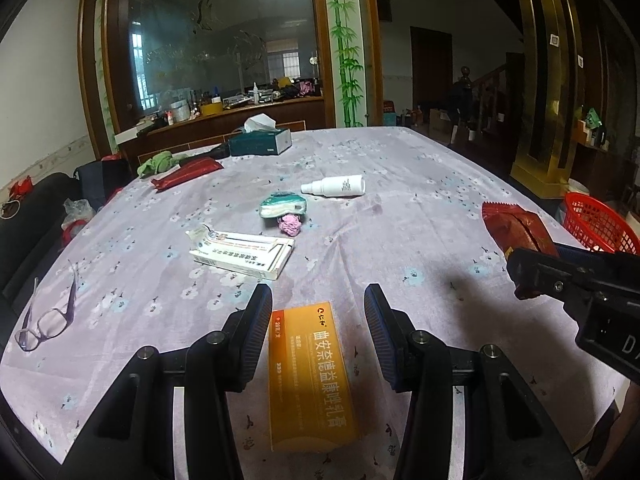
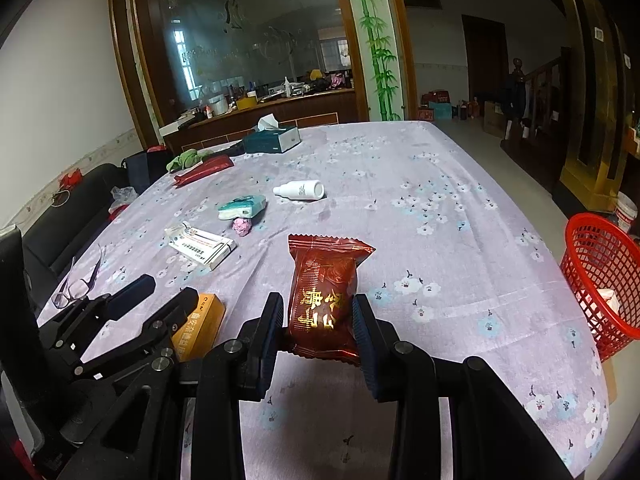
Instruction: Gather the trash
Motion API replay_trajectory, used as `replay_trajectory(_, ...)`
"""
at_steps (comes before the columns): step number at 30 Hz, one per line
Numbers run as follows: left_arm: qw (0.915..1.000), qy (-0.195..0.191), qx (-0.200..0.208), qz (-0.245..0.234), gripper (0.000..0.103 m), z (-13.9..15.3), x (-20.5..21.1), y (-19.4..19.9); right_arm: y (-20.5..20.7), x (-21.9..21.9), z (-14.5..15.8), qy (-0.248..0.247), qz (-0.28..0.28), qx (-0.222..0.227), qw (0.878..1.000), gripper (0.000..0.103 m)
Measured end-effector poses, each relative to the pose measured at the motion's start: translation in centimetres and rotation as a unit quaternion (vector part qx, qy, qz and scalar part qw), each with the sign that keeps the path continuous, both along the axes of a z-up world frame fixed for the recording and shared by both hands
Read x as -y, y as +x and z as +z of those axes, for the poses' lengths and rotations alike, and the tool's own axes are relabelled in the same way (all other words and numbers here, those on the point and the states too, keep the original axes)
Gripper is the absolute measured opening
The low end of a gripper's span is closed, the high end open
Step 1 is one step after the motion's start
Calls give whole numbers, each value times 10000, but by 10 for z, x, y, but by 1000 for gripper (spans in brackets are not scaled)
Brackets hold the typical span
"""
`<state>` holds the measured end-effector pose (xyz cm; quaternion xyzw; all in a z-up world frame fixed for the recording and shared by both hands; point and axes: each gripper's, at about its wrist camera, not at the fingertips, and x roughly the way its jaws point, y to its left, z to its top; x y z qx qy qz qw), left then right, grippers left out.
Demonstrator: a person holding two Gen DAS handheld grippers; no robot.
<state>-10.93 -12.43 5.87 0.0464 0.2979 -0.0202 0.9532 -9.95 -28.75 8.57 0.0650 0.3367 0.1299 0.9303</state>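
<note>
My right gripper is shut on a dark red snack wrapper with gold lettering, held upright above the table; the same wrapper shows at the right of the left wrist view. My left gripper is open, its fingers on either side of an orange medicine box lying flat on the cloth. That orange box sits under the left gripper in the right wrist view. A red mesh basket stands on the floor past the table's right edge, with something white inside.
On the flowered tablecloth lie a white medicine box, a teal packet over a pink crumpled wad, a white spray bottle, glasses, a red pouch and a tissue box.
</note>
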Motion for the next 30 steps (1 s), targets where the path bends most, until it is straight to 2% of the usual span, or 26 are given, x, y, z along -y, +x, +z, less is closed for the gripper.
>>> replay_trajectory(6,9978,-412,-505,-122,47,-6,-11,12,5,2,-2,45,2,-71,10000,38)
replay_trajectory(9,9907,-985,-896,-268,47,-7,-29,15,7,7,-3,131,-21,-116,9998,38)
replay_trajectory(10,9877,-1169,-1008,-259,52,-7,-39,16,7,8,-3,140,-22,-114,9998,38)
replay_trajectory(13,9814,-1354,-1319,-328,58,-11,-47,19,10,9,-4,197,-11,-122,9997,38)
replay_trajectory(15,9791,-1372,-1456,-378,59,-13,-46,20,12,9,-4,240,33,-140,9996,38)
replay_trajectory(21,9799,-1006,-1712,-190,59,-30,-38,24,15,11,-6,284,151,-140,9994,38)
replay_trajectory(24,9779,-993,-1834,-134,57,-39,-37,30,16,13,-6,322,169,-157,9992,38)
replay_trajectory(27,9808,-867,-1747,-87,48,-41,-36,32,17,13,-7,333,190,-155,9991,38)
replay_trajectory(30,9821,-871,-1670,-22,48,-41,-37,35,18,12,-8,337,225,-170,9990,38)
